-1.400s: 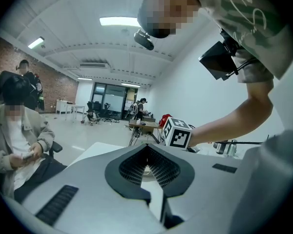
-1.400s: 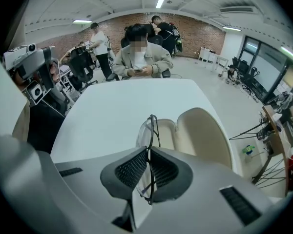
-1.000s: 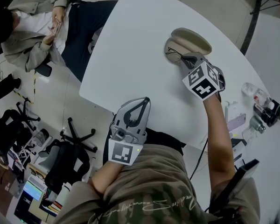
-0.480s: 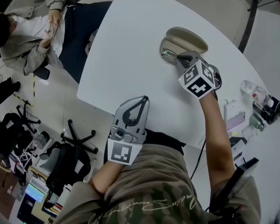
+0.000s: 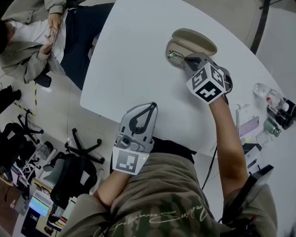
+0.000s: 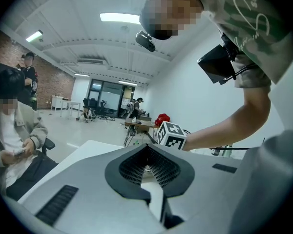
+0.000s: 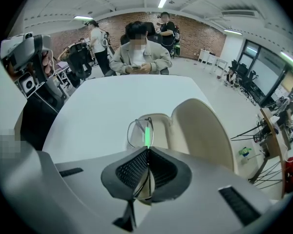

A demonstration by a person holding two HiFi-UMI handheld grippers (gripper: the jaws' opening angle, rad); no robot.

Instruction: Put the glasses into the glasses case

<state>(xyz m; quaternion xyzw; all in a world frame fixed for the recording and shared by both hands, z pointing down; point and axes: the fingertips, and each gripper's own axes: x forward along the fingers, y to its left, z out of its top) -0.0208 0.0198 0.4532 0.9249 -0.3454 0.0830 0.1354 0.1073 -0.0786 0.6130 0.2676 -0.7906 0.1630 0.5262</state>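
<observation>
An open beige glasses case [image 5: 193, 40] lies at the far side of the white table [image 5: 133, 58], its lid [image 7: 201, 130] tilted back to the right. My right gripper [image 5: 188, 61] is shut on the thin-framed glasses [image 5: 176, 57]. It holds them by one end at the case's near edge, with a lens [image 7: 138, 132] sticking out past the jaws over the case's tray [image 7: 158, 128]. My left gripper [image 5: 149, 107] rests at the table's near edge, shut with nothing in it. It points across the table at the right gripper's marker cube [image 6: 171, 135].
A seated person [image 5: 34, 38] sits by the table's left side. Bottles and small items [image 5: 276, 115] crowd a second table at the right. Office chair bases [image 5: 84, 144] stand on the floor below the table's near-left edge.
The right gripper keeps its hold on the glasses at the case, and both have drifted slightly left in the view. The left gripper has stayed put.
</observation>
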